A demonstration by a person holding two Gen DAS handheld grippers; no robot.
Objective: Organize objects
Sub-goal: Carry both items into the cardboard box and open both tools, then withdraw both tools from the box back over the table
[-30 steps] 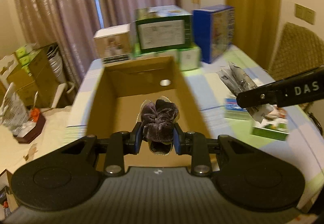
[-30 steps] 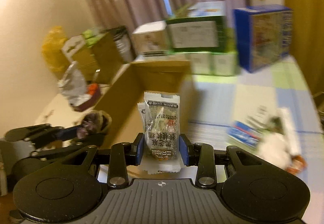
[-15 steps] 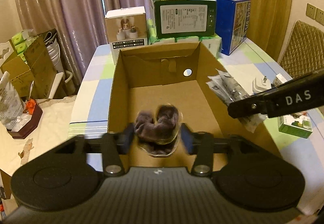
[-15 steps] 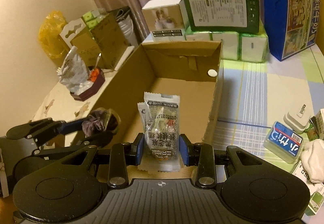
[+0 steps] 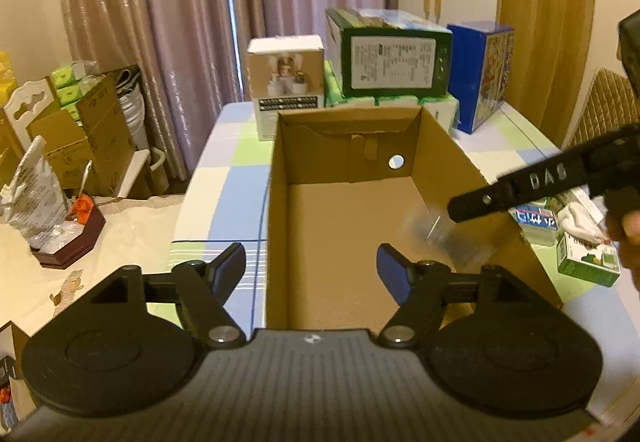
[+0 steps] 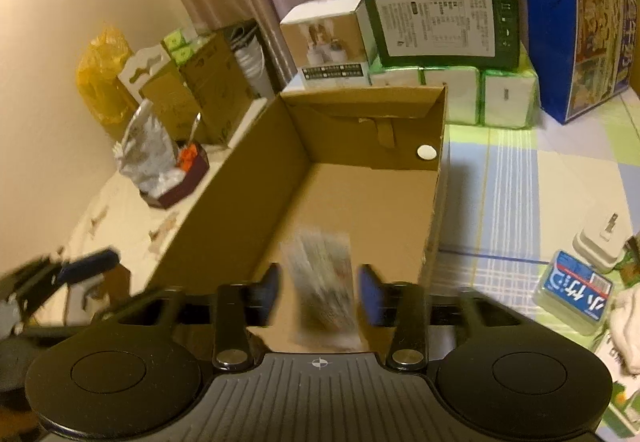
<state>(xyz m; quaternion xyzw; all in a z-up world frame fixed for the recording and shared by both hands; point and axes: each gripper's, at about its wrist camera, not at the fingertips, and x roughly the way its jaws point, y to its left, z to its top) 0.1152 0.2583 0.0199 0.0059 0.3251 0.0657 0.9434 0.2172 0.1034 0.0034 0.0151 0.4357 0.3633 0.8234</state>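
An open cardboard box point(image 5: 276, 202) stands on the checked tablecloth right ahead. In the left wrist view my left gripper point(image 5: 311, 268) hangs over its near end, open wide with nothing between the fingers; the dark scrunchie is out of sight. My right gripper point(image 6: 318, 286) is open over the same box point(image 6: 248, 202). A blurred clear snack packet point(image 6: 324, 282) hangs loose between the spread fingers, touching neither pad. From the left wrist view the right gripper's finger point(image 5: 520, 190) reaches over the box's right wall, with the packet point(image 5: 432, 230) a blur below it.
Green point(image 5: 392, 58), blue point(image 5: 480, 74) and white point(image 5: 286, 70) boxes are stacked behind the cardboard box. Right of it lie a blue-and-white pack point(image 6: 572, 290), a white plug point(image 6: 600, 238) and a green carton point(image 5: 588, 262). A low side table with a dark tray point(image 5: 68, 238) is at left.
Both grippers have opened over the box. The scrunchie has left the left gripper and dropped out of sight. The snack packet has slipped free of the right gripper's pads.
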